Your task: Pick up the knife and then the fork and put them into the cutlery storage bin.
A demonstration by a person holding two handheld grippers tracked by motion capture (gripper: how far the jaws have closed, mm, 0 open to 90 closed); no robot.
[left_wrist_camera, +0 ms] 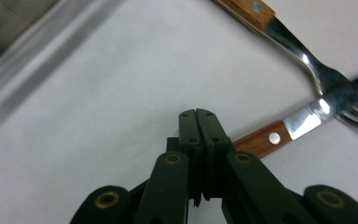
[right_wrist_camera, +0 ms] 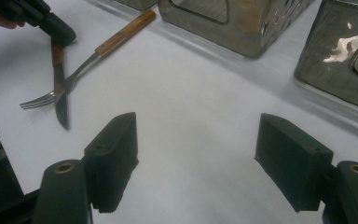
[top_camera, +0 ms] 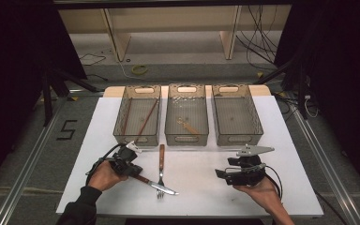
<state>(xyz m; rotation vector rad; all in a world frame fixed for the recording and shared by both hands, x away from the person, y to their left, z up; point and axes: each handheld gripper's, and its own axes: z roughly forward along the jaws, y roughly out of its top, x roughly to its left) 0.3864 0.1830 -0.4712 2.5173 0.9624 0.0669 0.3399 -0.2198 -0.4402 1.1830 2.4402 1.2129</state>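
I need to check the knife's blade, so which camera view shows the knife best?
The right gripper view: the knife shows handle and blade, crossing the fork. The high view shows it small; the left gripper view shows only part of its handle and blade.

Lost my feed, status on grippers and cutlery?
Left gripper shut, empty, beside knife handle. Right gripper open, empty. Knife lies across fork, hampering a clean pick.

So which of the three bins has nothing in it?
The right bin. The left bin holds brown sticks and the middle bin a small utensil; the right one's floor is bare.
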